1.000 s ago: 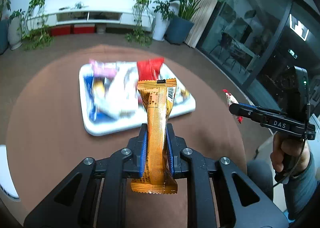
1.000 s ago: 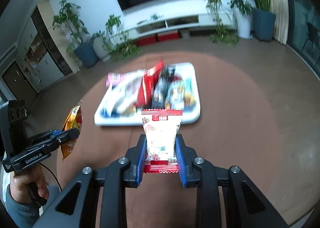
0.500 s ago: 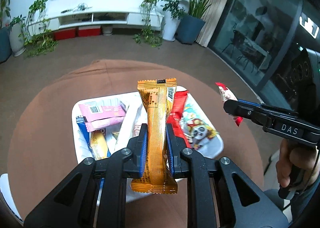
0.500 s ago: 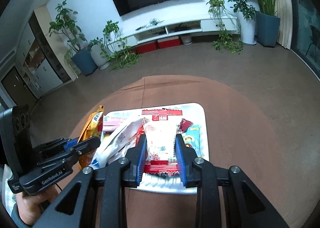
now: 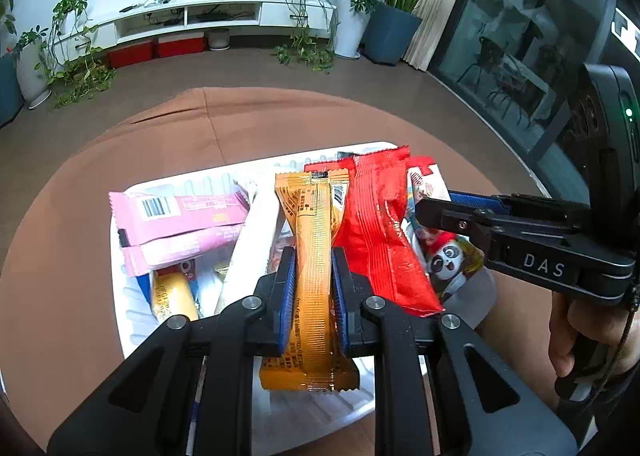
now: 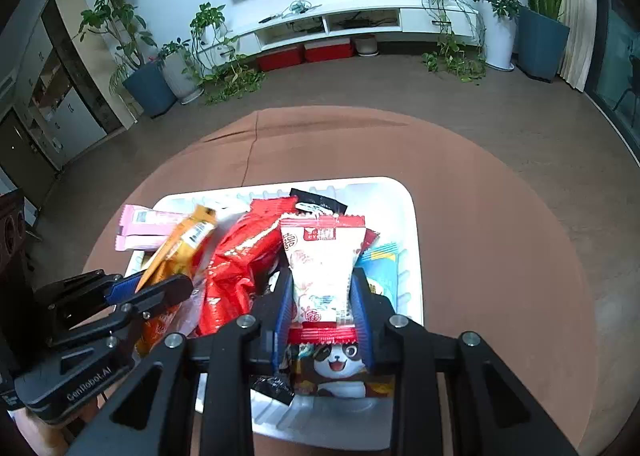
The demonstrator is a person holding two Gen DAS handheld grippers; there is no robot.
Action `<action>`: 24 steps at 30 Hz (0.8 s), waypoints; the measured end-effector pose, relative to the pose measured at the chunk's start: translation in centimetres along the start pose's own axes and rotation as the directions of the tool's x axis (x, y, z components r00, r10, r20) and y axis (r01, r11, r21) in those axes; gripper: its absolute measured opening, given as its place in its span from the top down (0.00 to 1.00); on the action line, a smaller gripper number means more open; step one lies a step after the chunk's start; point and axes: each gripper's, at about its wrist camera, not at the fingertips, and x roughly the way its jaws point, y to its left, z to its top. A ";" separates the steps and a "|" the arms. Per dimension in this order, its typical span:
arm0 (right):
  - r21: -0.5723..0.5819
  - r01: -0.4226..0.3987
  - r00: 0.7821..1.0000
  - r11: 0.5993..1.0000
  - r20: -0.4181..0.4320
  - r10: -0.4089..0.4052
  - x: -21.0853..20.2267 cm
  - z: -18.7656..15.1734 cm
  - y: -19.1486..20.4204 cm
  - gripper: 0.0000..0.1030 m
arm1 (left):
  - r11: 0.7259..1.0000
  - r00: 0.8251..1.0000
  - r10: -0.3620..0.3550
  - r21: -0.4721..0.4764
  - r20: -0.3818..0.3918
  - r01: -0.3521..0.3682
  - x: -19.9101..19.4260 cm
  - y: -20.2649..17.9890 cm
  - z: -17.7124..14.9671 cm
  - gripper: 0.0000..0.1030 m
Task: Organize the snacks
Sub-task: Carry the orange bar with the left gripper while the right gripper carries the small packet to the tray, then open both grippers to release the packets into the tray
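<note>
1. Left gripper (image 5: 313, 288): jaws closed on an orange snack bar (image 5: 312, 256), which stood lengthwise between the blue pads above the white tray (image 5: 120, 296).
2. Right gripper (image 6: 322, 310): jaws clamped on a white-and-red snack packet (image 6: 322, 268), held upright over the same tray.
3. Tray sat on a brown round table (image 6: 500, 256), holding a red packet (image 5: 376, 232) and pink packets (image 5: 180, 212).

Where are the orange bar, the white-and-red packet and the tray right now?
orange bar (image 5: 314, 240): left wrist view, middle of its wrapper.
white-and-red packet (image 6: 322, 268): right wrist view, centre of its white face.
tray (image 6: 408, 200): right wrist view, far right rim.
</note>
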 end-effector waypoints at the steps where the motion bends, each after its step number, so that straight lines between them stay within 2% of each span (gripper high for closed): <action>1: 0.004 0.002 1.000 1.000 -0.008 -0.002 0.5 0.0 -0.3 0.71 | 1.000 1.000 0.003 0.000 0.002 -0.003 0.2 0.0 0.0 0.84; 18: -0.011 0.012 1.000 1.000 -0.021 -0.012 1.1 -0.4 -0.4 0.67 | 1.000 1.000 0.022 0.003 0.000 -0.022 1.4 -0.3 0.0 0.79; 20: -0.006 0.010 1.000 1.000 -0.017 -0.010 0.9 -0.5 -0.5 0.65 | 1.000 1.000 0.024 0.005 0.006 -0.024 1.2 -0.4 -0.1 0.71; 21: -0.003 0.010 1.000 1.000 -0.012 -0.010 0.7 -0.6 -0.5 0.61 | 1.000 1.000 0.025 0.006 0.009 -0.025 1.1 -0.4 -0.2 0.67; 22: 0.001 0.010 1.000 1.000 -0.008 -0.010 0.6 -0.6 -0.6 0.56 | 0.999 0.999 0.034 0.007 0.014 -0.034 0.9 -0.4 -0.3 0.57; 24: 0.006 0.009 1.000 1.000 -0.005 -0.009 0.4 -0.8 -0.7 0.53 | 0.999 0.999 0.046 0.004 0.023 -0.046 0.5 -0.5 -0.5 0.49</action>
